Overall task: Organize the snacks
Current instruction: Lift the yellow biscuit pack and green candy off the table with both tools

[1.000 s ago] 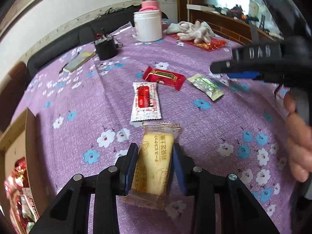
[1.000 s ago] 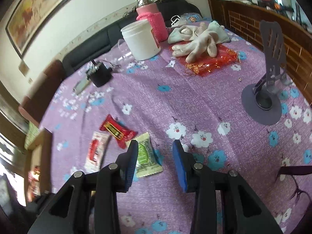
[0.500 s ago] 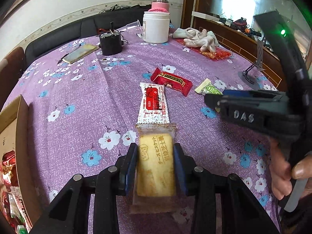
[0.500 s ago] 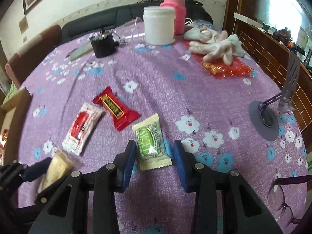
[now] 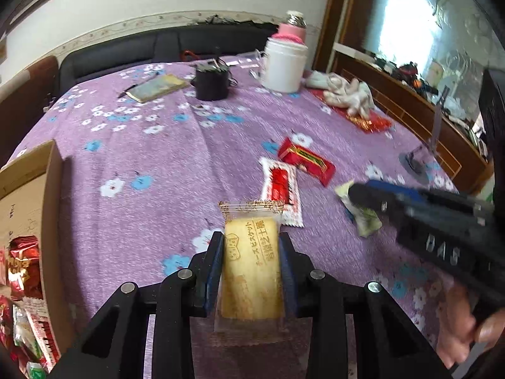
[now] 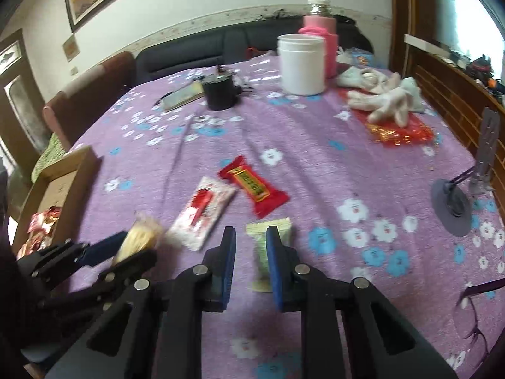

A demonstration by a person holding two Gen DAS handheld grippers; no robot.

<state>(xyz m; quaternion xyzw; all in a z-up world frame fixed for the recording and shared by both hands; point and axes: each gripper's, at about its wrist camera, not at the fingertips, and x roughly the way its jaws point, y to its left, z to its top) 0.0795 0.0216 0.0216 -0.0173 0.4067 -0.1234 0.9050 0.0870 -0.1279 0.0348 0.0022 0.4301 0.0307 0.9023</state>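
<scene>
My left gripper (image 5: 251, 237) pinches a yellow biscuit packet (image 5: 252, 271) between its blue pads, its jaws closing, just above the purple flowered tablecloth (image 5: 157, 158). From the right wrist view, that gripper (image 6: 135, 249) and biscuit (image 6: 139, 237) sit at lower left. My right gripper (image 6: 251, 233) is closing on a green snack packet (image 6: 262, 252), which looks crumpled at the tips of that gripper (image 5: 356, 192) in the left wrist view. A red-and-white packet (image 5: 279, 186) and a red packet (image 5: 306, 159) lie loose between them. A cardboard box (image 5: 53, 189) with several snacks stands at the left.
A white jar (image 6: 303, 63), a pink flask and a black pot (image 6: 219, 93) stand at the back. White gloves (image 6: 385, 94) lie on red foil at right. A phone stand (image 6: 454, 202) and glasses (image 6: 473, 315) are near the right edge. A hand grips the right tool.
The left gripper has carried the biscuit packet left, toward the box. The right gripper slid over the green packet and its jaws narrowed on it.
</scene>
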